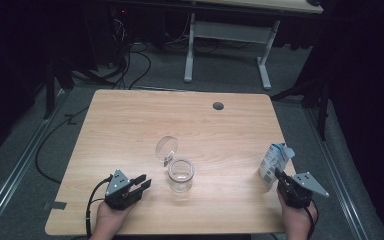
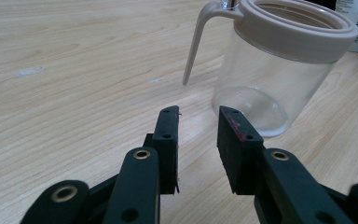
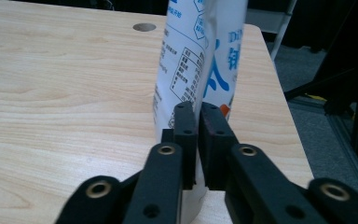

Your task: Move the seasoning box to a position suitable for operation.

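A clear jar (image 1: 181, 175) with a beige rim stands on the wooden table (image 1: 130, 125), its hinged round lid (image 1: 166, 148) swung up and open behind it. My left gripper (image 1: 144, 182) rests just left of the jar, open, with nothing between its pads. In the left gripper view the jar (image 2: 270, 70) stands beyond and right of the left gripper (image 2: 198, 116). A white pouch with blue print (image 1: 275, 162) stands upright near the table's right edge. My right gripper (image 1: 280, 175) is shut on the pouch's lower part. The right gripper view has the right gripper (image 3: 198, 109) pinching the pouch (image 3: 205, 56).
A round cable hole (image 1: 218, 106) sits near the table's far edge, also seen as the cable hole (image 3: 144, 27) in the right gripper view. A white-legged desk (image 1: 230, 30) and floor cables (image 1: 130, 65) lie beyond the table. The table's right edge runs close to the pouch.
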